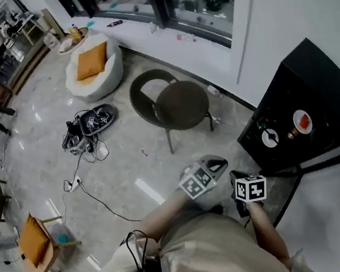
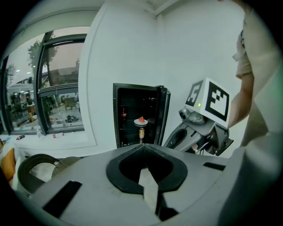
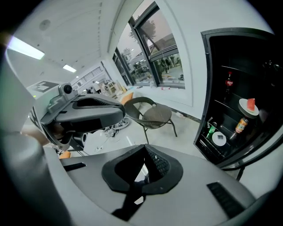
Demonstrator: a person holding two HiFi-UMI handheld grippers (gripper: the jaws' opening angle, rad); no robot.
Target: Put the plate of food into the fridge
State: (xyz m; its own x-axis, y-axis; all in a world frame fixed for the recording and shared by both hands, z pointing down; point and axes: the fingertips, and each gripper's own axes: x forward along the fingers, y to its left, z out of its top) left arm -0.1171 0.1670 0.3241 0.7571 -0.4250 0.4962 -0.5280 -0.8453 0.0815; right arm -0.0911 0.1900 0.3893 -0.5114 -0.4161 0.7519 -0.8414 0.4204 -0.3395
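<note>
A person stands before a small black fridge (image 1: 305, 91) whose door hangs open, with a gripper in each hand. The left claw (image 2: 142, 145) is pressed together with nothing in it; the right claw (image 3: 144, 146) is likewise closed and empty. Both point toward the fridge from a short way off.

The white plate with a red piece of food (image 3: 248, 106) already sits on a middle shelf inside the fridge, above an orange drink can (image 3: 241, 125). A dark bottle with a red label (image 3: 228, 82) stands on a higher shelf.

The placing looks done. What probably remains is shutting the door, which calls for one claw to reach the door's free edge and swing it closed without jolting the shelves.

The fridge stands on a glossy pale stone floor (image 1: 131, 169) against a white wall. Nearby are a dark round chair (image 1: 175, 103), a white beanbag with an orange cushion (image 1: 92, 64), loose black cables (image 1: 97, 196) and a long window.
</note>
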